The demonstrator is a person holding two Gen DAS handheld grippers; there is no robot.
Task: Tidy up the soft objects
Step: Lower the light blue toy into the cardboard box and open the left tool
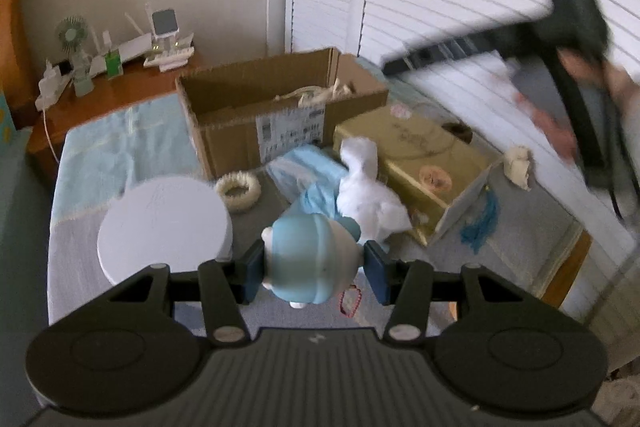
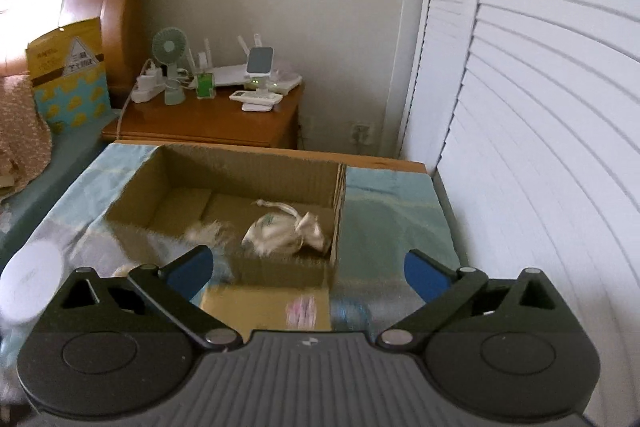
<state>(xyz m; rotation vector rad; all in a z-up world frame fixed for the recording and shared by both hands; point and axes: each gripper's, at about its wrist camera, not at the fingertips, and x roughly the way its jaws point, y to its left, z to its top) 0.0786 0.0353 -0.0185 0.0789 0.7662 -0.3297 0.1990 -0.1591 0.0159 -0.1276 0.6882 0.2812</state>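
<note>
My left gripper [image 1: 314, 269] is shut on a light blue and white soft toy [image 1: 310, 259], held above the table. Behind it lie a white plush [image 1: 368, 193] and a blue cloth [image 1: 316, 179]. An open cardboard box [image 1: 240, 115] stands further back with a cream drawstring pouch inside [image 2: 284, 233]. My right gripper [image 2: 308, 271] is open and empty, above the near edge of the box [image 2: 280, 269]. The right gripper also shows in the left wrist view [image 1: 560, 39], blurred, high at the right.
A round white lid [image 1: 164, 227] and a cream ring [image 1: 238, 191] lie left of the toy. A gold box [image 1: 416, 163] stands at the right with a cream pouch [image 1: 520, 167] and blue tassel [image 1: 482, 227]. A nightstand [image 2: 208, 123] with a fan and gadgets stands behind.
</note>
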